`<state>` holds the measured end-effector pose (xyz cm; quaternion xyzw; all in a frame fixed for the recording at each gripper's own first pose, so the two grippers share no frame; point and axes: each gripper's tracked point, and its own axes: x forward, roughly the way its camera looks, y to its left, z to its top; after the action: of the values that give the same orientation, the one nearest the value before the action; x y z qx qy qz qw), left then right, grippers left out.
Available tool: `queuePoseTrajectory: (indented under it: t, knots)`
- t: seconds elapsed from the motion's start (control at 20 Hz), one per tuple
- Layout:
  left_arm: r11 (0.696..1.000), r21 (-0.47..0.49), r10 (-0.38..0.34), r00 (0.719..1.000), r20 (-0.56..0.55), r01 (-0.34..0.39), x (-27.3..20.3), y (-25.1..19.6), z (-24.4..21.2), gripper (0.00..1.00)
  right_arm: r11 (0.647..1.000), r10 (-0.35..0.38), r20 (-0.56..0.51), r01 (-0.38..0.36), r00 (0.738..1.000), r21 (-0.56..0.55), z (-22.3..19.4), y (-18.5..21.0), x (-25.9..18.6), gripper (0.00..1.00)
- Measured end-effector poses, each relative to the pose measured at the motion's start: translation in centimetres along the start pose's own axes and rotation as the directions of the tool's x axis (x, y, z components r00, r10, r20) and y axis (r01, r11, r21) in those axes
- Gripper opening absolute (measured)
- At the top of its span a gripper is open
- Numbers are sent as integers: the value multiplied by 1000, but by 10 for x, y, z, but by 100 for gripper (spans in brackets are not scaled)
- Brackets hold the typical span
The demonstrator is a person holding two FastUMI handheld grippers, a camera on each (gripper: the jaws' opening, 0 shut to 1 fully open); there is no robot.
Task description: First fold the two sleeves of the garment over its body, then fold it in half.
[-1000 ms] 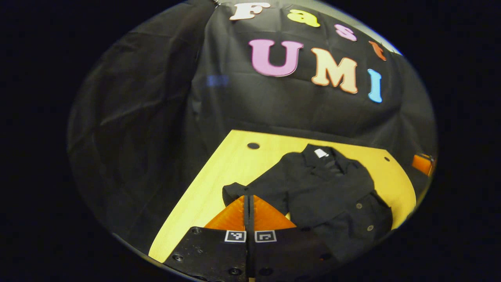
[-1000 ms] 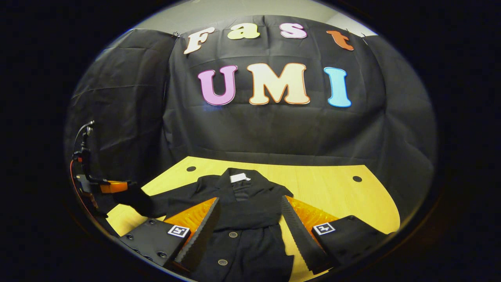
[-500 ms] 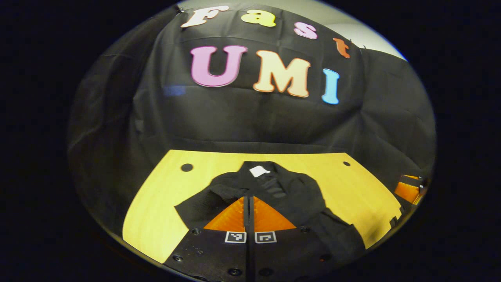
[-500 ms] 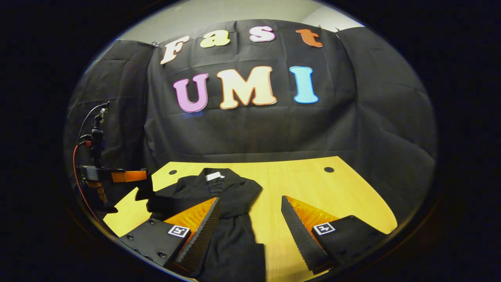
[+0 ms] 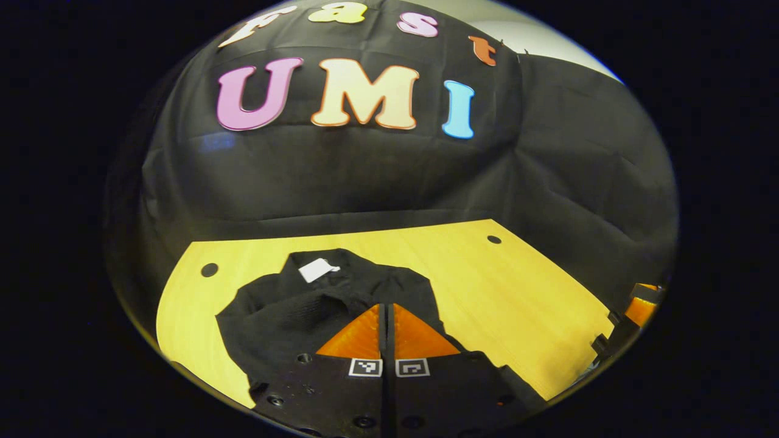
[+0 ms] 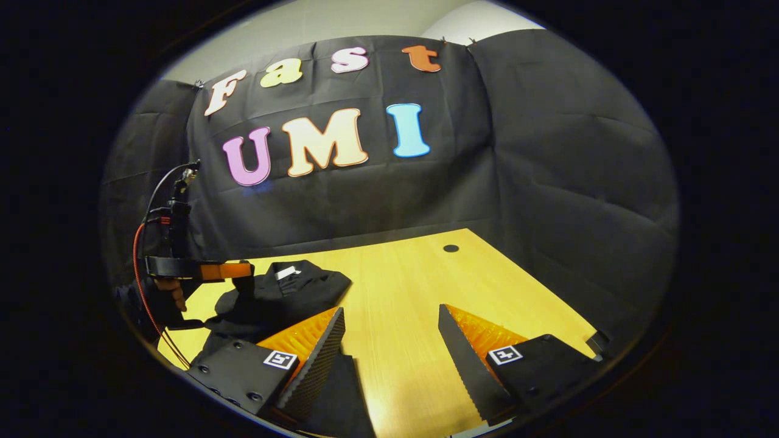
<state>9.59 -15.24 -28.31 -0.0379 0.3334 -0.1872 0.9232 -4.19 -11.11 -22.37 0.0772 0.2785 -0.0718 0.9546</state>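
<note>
A black button-up garment (image 5: 286, 310) with a white neck label (image 5: 316, 269) lies on the yellow table (image 5: 517, 292). My left gripper (image 5: 386, 309) is shut on the garment's sleeve and holds the cloth up over the garment's body. In the right gripper view a hand (image 6: 173, 293) holds that left gripper (image 6: 226, 271) above the garment (image 6: 298, 289), with dark cloth hanging from its tip. My right gripper (image 6: 391, 311) stands open over bare table to the garment's right, nothing between its fingers. The garment's lower part (image 6: 344, 392) runs beneath its left finger.
The table has small round holes (image 5: 209, 269) (image 5: 494, 239) (image 6: 451, 248) near its far edge. Black cloth walls close in the back and sides. The right gripper's orange finger (image 5: 636, 309) shows at the table's right edge in the left gripper view.
My left gripper has carried the sleeve from the table's left side in over the garment's body. My right gripper has swung right, off the garment, and stayed open.
</note>
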Motion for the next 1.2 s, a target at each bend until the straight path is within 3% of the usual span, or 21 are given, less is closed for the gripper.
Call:
queuePoseTrajectory:
  t: [0.25,0.35,0.4,0.45,0.5,0.55,0.65,0.9,1.0,1.15,1.2]
  knots:
    - [1000,7,2,999,-40,-1,28,-23,-5,0,1000,-2,0,2,1000,-6,-2,-16,-6,98]
    - [998,29,62,998,-22,-62,32,-17,2,0,1000,22,-7,-23,1000,-18,-4,-15,-1,98]
    - [999,8,31,999,7,-31,32,-26,7,0,999,40,-8,-40,999,-26,-3,-14,1,98]
    - [1000,-19,-10,999,44,11,21,-34,15,30,997,63,-9,-63,998,-33,-3,-11,3,98]
    - [1000,-29,-1,996,84,4,19,-32,21,59,995,92,-11,-92,996,-40,-2,-6,5,98]
    - [998,-27,57,992,110,-54,-6,-20,31,89,992,119,-17,-120,993,-46,-3,-3,8,98]
    - [986,-31,166,975,147,-163,-45,12,32,96,983,170,-31,-171,985,-62,-6,6,12,98]
    - [953,-32,303,941,151,-302,-137,66,-5,96,976,203,-45,-206,978,-64,-22,26,7,98]
    - [943,-28,333,935,123,-332,-167,82,-30,95,977,197,-66,-201,978,-68,-35,36,2,94]
    - [936,-43,351,935,57,-349,-203,97,-77,99,979,181,-100,-189,978,-74,-58,48,-13,98]
    - [935,-44,355,934,41,-353,-214,101,-93,96,977,185,-114,-195,976,-86,-67,53,-18,98]
